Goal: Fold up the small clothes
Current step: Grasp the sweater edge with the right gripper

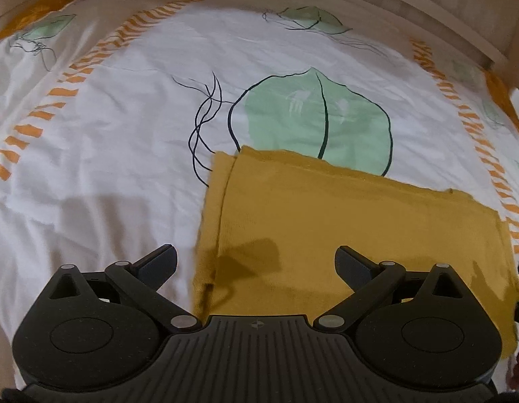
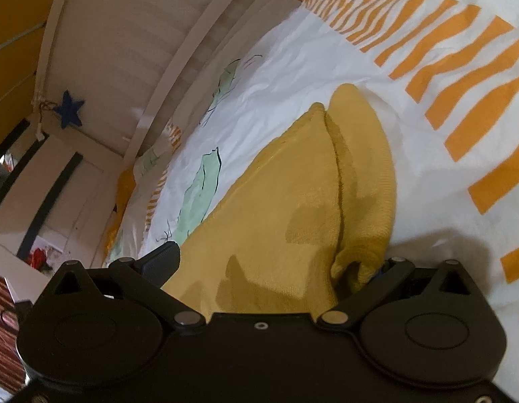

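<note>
A mustard-yellow garment point(image 1: 343, 228) lies folded flat on the white bed sheet point(image 1: 118, 127), with a doubled edge along its left side. My left gripper point(image 1: 256, 265) is open and empty, its jaws spread wide just above the garment's near left part. In the right wrist view the same garment point(image 2: 286, 208) lies close below the camera with a fold ridge running away from me. My right gripper point(image 2: 269, 265) is open; its left finger point(image 2: 162, 262) shows, and the right finger is hidden under a raised fold of the garment. It grips nothing that I can see.
The sheet has green leaf prints point(image 1: 313, 117) and orange striped bands point(image 1: 34, 127). A pale bed rail point(image 1: 427, 10) curves along the far side. In the right wrist view a wall with a blue star point(image 2: 69, 109) and furniture stand beyond the bed.
</note>
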Motion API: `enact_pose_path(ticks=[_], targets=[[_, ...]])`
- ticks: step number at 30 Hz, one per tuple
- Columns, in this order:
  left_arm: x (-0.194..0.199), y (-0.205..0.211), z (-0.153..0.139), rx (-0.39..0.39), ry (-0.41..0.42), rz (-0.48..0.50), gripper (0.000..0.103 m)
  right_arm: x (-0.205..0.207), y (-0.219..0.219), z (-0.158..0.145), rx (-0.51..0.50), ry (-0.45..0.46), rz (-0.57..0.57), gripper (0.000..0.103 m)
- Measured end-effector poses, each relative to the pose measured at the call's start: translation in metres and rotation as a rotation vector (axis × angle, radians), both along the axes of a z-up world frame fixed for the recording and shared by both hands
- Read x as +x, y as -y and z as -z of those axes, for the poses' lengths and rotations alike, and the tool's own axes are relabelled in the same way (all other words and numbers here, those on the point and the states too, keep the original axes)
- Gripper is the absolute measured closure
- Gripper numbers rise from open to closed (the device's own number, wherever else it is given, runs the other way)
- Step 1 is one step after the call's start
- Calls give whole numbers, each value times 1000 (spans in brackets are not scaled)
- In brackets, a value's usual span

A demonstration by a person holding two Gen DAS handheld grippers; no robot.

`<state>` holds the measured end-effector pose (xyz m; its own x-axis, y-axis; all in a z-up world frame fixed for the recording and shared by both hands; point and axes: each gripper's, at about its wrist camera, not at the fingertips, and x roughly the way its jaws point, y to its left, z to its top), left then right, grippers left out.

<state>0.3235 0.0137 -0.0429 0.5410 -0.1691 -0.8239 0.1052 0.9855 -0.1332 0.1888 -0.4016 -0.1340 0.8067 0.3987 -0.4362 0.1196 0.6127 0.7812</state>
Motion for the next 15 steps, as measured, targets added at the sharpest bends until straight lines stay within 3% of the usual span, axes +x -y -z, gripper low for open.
enact_pose_path(ticks=[4,6,8,9,11,15], targets=[[3,-5,-1,-30,-15,12,2,0,0,-1,-8,-5,9,5],[4,-8,-3,-40,-18,14,2,-1,1,-1,-27,-16,20,21],[6,-11,-4,-43,-19,12,2,0,4,2,-35,-43,34,47],[6,-12,-4,-40,-19,10,2,1,6,4,-35,-59,39,53],[7,-15,-5,-32,-21,6,2,2,11,7,-23,-87,48,76],[8,-22,-7,-35,-26,1,2,7,-1,-9,-129,-103,29,80]])
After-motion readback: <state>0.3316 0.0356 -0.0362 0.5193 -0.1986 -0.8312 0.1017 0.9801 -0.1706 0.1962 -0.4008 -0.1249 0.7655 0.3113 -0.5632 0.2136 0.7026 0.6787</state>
